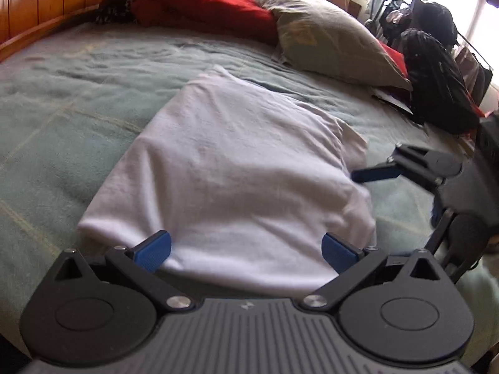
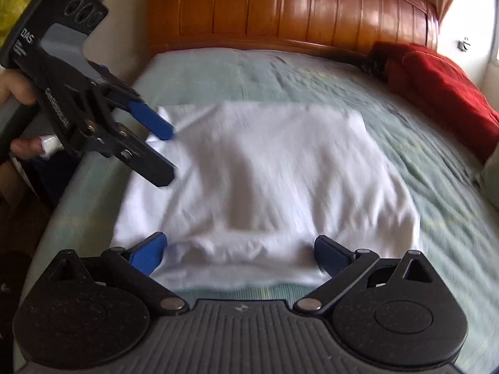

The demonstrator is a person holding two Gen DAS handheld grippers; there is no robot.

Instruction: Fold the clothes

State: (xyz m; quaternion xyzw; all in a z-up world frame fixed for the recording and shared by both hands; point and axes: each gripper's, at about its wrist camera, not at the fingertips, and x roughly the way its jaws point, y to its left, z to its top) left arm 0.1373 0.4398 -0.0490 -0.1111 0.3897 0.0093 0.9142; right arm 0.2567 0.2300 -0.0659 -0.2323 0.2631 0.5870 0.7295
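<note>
A white garment [image 1: 234, 162] lies folded into a rough rectangle on the pale green bedspread [image 1: 78, 99]. My left gripper [image 1: 246, 249] is open, and its blue fingertips straddle the near edge of the cloth without pinching it. The right gripper [image 1: 402, 193] hovers open just off the garment's right side. In the right wrist view the same white garment [image 2: 265, 171] fills the middle. My right gripper [image 2: 240, 252] stands open at the cloth's near edge. The left gripper [image 2: 168, 155], held by a hand [image 2: 18, 93], is open over the garment's far left corner.
A red pillow [image 1: 193, 3] and a beige pillow [image 1: 330, 40] lie at the far side of the bed, with a black backpack [image 1: 436, 84] beside them. The wooden headboard [image 2: 280, 9] stands behind the bedspread [image 2: 421, 171]. A yellow bag [image 2: 12, 0] shows at the far left.
</note>
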